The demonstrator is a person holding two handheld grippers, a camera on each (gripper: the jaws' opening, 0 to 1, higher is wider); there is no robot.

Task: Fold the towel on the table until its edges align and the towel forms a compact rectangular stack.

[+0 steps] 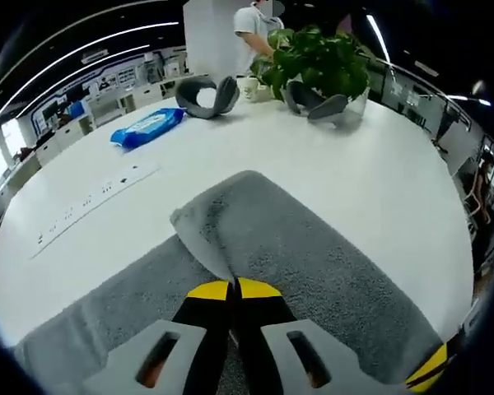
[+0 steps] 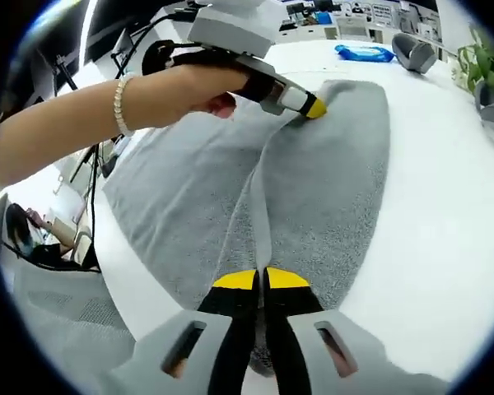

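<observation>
With fingers closed, both grippers [image 1: 234, 290] [image 2: 261, 280] pinch the towel [image 1: 313, 247].

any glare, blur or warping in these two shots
Left gripper view: fisheye bends the white table edge and ceiling lights into arcs; towel sharp, shadows soft. Right gripper view: the same warping; the arm and left gripper look slightly soft, table washed out bright beside the towel.

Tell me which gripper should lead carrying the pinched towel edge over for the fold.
Neither clearly: left gripper and right gripper are both shut on the towel edge, so probably move them together.
</observation>
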